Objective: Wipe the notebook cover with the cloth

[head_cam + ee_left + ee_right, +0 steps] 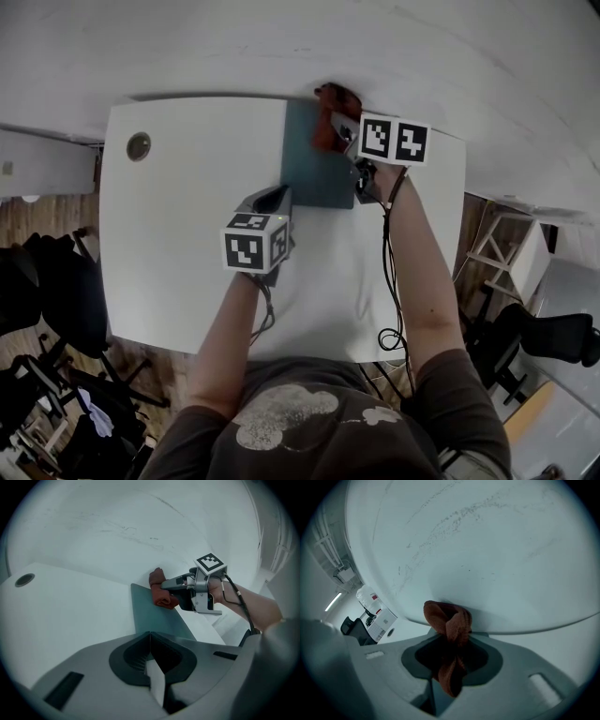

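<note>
A dark teal notebook (314, 169) lies flat at the far edge of the white table (178, 216), against the wall. My right gripper (341, 127) is shut on a bunched red-brown cloth (330, 101), which sits on the notebook's far right corner. In the right gripper view the cloth (447, 620) fills the jaws and bulges out in front of them. My left gripper (275, 197) is shut with nothing in it, its tip at the notebook's near left edge. The left gripper view shows the notebook (157, 613), the cloth (159, 592) and the right gripper (180, 584) ahead.
A round cable hole (139, 145) is in the table's far left corner. A black cable (386, 272) hangs from the right gripper down to the table's near edge. Dark office chairs (47, 300) stand on the floor to the left and right.
</note>
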The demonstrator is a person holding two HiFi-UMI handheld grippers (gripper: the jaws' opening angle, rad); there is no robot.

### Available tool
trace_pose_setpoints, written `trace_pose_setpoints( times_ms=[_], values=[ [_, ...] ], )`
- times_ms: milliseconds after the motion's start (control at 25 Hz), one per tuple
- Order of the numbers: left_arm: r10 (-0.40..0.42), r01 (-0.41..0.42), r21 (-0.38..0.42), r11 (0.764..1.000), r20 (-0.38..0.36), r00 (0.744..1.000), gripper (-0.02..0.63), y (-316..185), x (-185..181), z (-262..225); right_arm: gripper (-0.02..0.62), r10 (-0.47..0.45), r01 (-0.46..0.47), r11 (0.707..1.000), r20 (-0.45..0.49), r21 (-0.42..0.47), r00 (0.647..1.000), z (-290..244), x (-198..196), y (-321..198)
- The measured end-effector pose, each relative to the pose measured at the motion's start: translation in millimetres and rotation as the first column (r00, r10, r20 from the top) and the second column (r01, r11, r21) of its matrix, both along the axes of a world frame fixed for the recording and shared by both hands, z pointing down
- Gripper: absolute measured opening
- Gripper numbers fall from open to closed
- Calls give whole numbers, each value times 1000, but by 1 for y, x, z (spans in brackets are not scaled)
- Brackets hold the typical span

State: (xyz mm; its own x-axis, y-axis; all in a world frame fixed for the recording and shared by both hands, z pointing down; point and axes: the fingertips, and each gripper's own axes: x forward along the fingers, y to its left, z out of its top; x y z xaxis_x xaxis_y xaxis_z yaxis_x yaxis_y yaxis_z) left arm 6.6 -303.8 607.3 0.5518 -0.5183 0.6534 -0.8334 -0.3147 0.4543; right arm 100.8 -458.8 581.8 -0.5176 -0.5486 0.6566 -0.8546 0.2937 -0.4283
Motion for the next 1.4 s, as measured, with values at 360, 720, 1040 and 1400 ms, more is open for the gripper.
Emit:
trace_pose_setpoints(
  times_ms=[360, 720, 1040, 1400],
  values=[
    [-3, 3, 8, 1000, 10, 1000, 0, -2, -9, 4, 109, 48, -49, 999, -30, -12, 998, 4, 24, 3],
    [-3, 3, 6, 1000, 9, 1000, 0, -2, -11, 4, 109, 82, -84, 996, -58, -21, 995, 6, 44, 9],
    [-2, 2, 20, 1000, 18, 1000, 0, -1, -7, 2, 109, 82, -80, 996, -72, 35, 994, -20, 47, 20],
    [3, -3, 16, 1000, 5, 1000, 0, -1, -8, 1, 109, -93, 95, 992, -28, 78, 995, -49, -32, 52]
  ],
)
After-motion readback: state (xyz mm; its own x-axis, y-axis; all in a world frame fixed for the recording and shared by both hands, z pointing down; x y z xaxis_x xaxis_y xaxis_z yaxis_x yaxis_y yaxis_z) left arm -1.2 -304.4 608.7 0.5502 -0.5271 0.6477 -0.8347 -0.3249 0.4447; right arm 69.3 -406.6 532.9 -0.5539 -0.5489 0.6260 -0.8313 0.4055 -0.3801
